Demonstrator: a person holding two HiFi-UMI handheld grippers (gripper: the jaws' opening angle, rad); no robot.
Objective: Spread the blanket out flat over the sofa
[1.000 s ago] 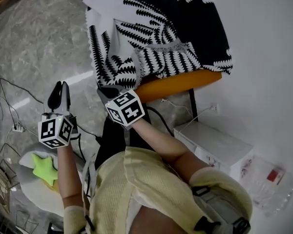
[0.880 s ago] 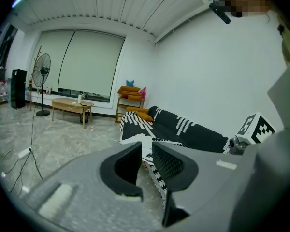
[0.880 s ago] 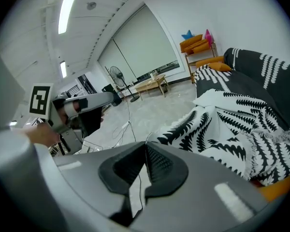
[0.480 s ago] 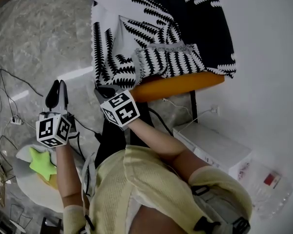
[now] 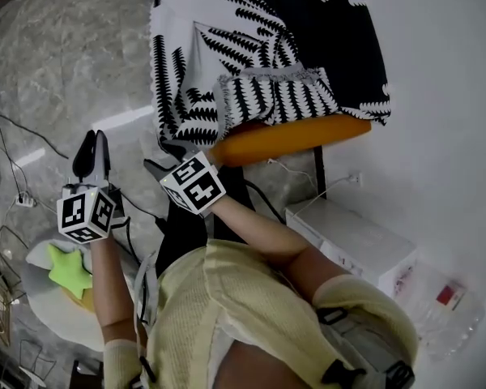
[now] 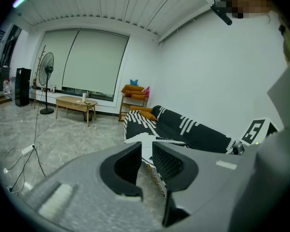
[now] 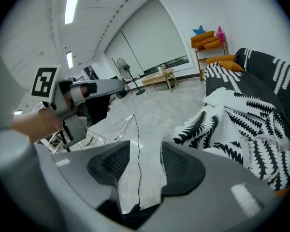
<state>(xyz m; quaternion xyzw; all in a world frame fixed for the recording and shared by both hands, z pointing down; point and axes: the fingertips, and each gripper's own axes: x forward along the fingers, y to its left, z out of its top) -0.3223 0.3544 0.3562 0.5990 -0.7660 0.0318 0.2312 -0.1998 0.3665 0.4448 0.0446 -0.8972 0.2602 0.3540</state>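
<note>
Head view: the black-and-white blanket (image 5: 227, 63) lies rumpled on the sofa (image 5: 292, 138) at twelve o'clock, with one edge hanging over the orange seat front. The right gripper (image 5: 164, 159) sits near that edge, at seven o'clock of it. Its jaws have just been opening and stand released, with only floor between them. The left gripper (image 5: 95, 140), at nine o'clock, is empty, its jaws narrowly apart.

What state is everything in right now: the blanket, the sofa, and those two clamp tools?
blanket: bunched up, not spread flat.
sofa: partly covered, orange edge bare.
left gripper: jaws slightly apart, nothing between them.
right gripper: jaws have just been opening, now apart, nothing between them.
</note>
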